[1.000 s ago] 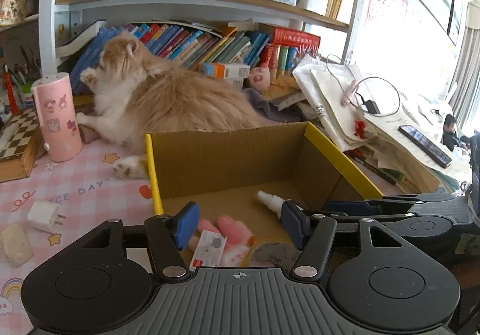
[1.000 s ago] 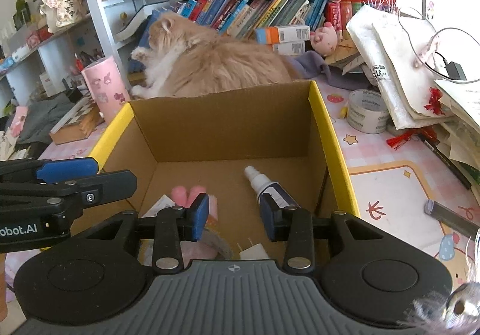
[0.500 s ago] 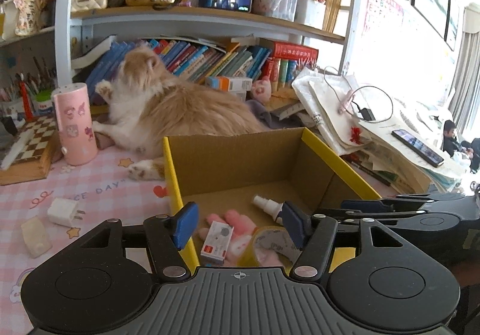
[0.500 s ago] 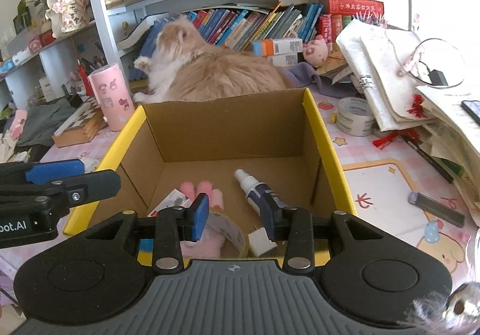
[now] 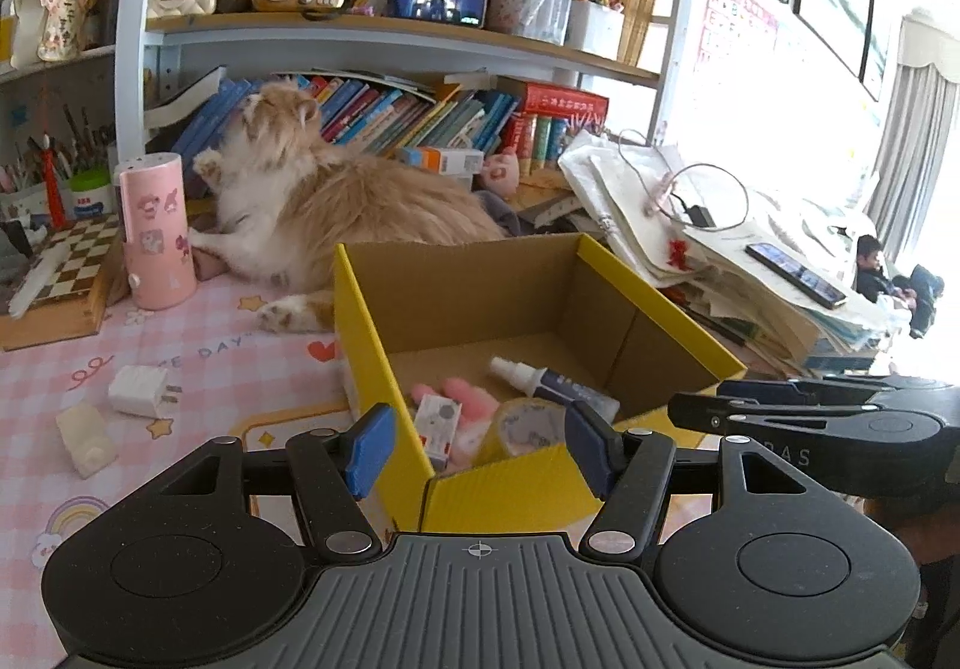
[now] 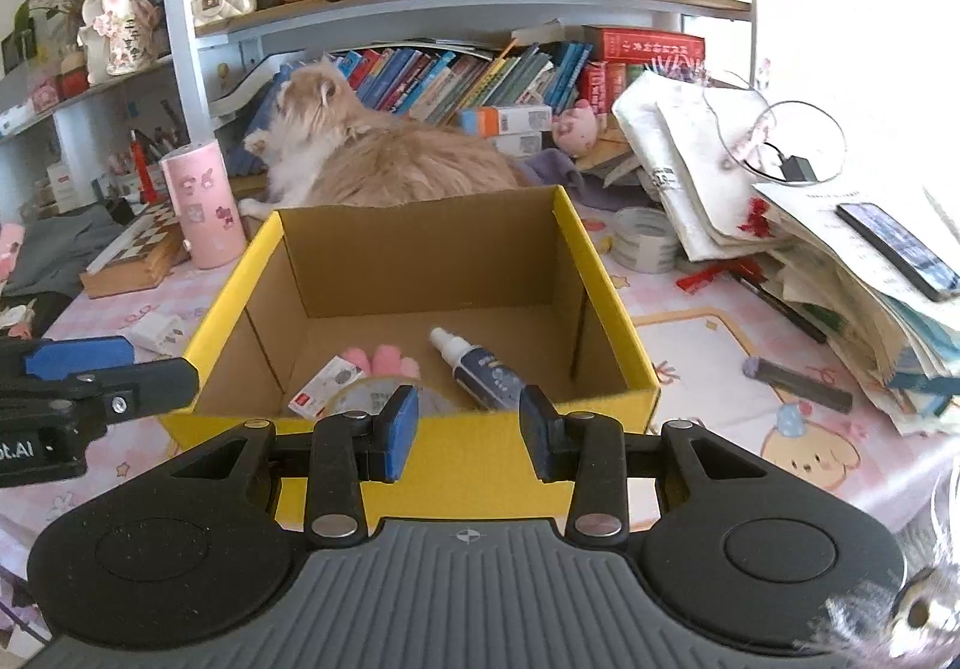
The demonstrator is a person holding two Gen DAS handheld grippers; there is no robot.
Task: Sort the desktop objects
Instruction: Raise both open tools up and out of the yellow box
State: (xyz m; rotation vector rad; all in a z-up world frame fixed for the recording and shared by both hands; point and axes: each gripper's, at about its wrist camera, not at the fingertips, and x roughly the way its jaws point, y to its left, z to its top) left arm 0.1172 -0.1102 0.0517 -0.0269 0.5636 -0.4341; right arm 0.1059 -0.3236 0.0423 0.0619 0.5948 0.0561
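A yellow cardboard box (image 6: pixel 585 243) stands on the pink desk and also shows in the left wrist view (image 5: pixel 360 321). Inside lie a spray bottle (image 6: pixel 480 369), a pink plush paw (image 6: pixel 384 360), a small white and red carton (image 6: pixel 324 387) and a tape roll (image 6: pixel 378 396). My left gripper (image 5: pixel 477 450) is open and empty, above the box's near left corner. My right gripper (image 6: pixel 468 432) is open and empty, above the box's front wall. A white charger plug (image 5: pixel 141 390) and a white eraser-like block (image 5: pixel 87 438) lie left of the box.
A fluffy orange cat (image 6: pixel 384 159) lies behind the box. A pink cylinder (image 6: pixel 204 204) and a chessboard (image 5: pixel 66 261) stand at left. A tape roll (image 6: pixel 645 240), a paper pile with a phone (image 6: pixel 900 243) and a dark stick (image 6: pixel 798 384) are at right. Bookshelves rise behind.
Both grippers have pulled back and up from inside the box to its near edge. The right gripper's jaws have opened wider. The cat turned its head.
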